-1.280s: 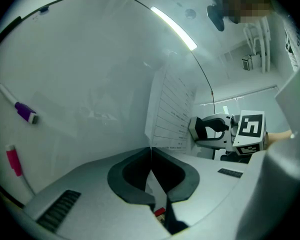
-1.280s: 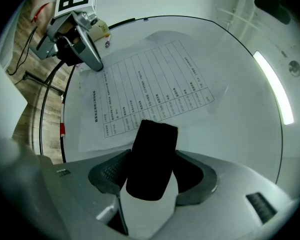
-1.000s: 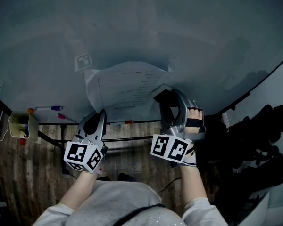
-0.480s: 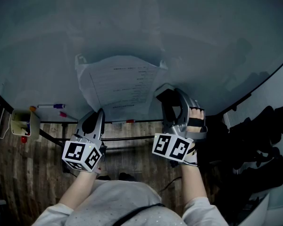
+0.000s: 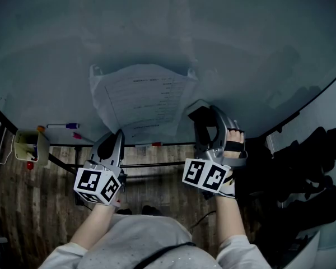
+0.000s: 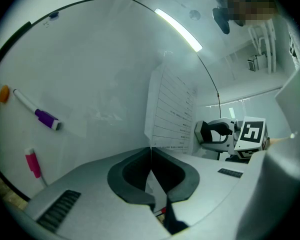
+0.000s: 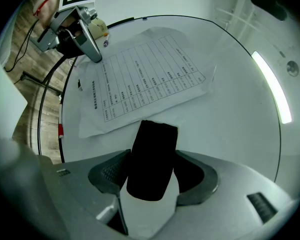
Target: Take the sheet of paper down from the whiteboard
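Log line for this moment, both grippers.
left gripper: shut on sheet of paper, lower edge | right gripper: shut on eraser | sheet of paper: against whiteboard

The person is wearing a pale grey speckled top [image 5: 140,240] with a dark strap [image 5: 169,251] running across it. A black band [image 5: 231,145] is wrapping the right hand [image 5: 229,150]. The left claw [image 5: 119,133] [image 6: 151,151] and the right claw [image 5: 199,114] [image 7: 152,159] are showing smooth silver-grey shells, dark grey linings and small ribbed patches [image 6: 60,209]. Each is carrying a white cube [image 5: 98,185] with black square markers.
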